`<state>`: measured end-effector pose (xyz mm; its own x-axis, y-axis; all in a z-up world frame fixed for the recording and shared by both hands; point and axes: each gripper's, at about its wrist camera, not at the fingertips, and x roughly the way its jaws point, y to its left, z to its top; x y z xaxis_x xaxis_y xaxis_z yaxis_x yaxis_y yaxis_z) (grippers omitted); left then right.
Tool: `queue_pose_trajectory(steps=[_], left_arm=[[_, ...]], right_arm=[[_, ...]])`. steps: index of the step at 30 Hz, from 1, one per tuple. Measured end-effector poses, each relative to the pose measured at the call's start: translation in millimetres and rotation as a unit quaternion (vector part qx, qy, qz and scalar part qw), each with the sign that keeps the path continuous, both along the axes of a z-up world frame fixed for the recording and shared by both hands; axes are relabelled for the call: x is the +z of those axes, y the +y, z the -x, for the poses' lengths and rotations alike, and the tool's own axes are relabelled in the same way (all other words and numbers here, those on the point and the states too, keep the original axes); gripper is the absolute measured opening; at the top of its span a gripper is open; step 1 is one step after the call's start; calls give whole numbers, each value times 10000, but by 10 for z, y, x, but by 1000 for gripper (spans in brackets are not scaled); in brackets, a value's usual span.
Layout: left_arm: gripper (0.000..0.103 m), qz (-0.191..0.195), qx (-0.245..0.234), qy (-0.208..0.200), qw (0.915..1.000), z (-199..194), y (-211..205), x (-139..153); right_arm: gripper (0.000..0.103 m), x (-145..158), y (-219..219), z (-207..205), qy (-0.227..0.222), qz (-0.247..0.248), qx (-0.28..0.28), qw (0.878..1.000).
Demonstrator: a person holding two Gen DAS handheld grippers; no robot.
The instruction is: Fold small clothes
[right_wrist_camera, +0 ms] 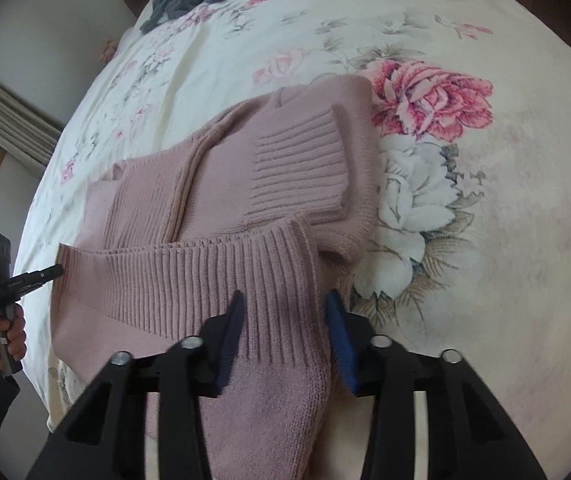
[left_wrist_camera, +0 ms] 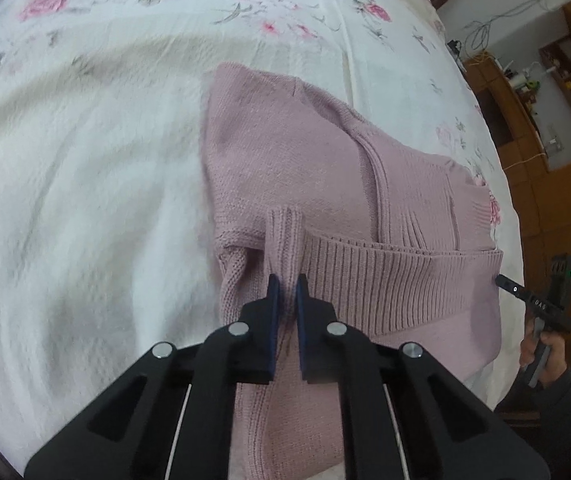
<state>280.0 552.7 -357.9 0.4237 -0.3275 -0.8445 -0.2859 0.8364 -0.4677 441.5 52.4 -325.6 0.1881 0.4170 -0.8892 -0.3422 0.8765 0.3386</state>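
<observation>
Left gripper [left_wrist_camera: 286,292] clamped on sweater [left_wrist_camera: 285,160] hem, right gripper [right_wrist_camera: 285,308] apart astride it; lift both corners level.

Both grippers are black: the left gripper [left_wrist_camera: 286,288] and right gripper [right_wrist_camera: 285,300] have dark blue pads [right_wrist_camera: 339,332], round silver screws [left_wrist_camera: 238,328] and thin pale cables. The person's sleeve [left_wrist_camera: 565,404] is dark grey.

Soft daylight, strong fisheye warp
</observation>
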Motion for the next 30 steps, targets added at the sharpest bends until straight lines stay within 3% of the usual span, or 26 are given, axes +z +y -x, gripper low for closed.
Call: queue_pose_trajectory(steps=[2, 5, 18, 24, 30], left_arm=[[5, -69, 33, -89, 9999, 40, 5, 43], [4, -44, 95, -167, 9998, 105, 34, 98], [4, 153, 164, -986, 9949, 304, 127, 784], [4, 162, 307, -1205, 9921, 12, 255, 1081], [4, 113, 414, -1143, 9925, -547, 401, 1160]], right_arm=[[18, 22, 38, 11, -118, 200, 58, 9997], [8, 67, 58, 43, -134, 199, 70, 9997], [6, 825, -60, 186, -991, -100, -134, 9949], [6, 1159, 9, -102, -1271, -158, -231, 9915], [6, 1182, 137, -545, -1369, 61, -332, 9900]])
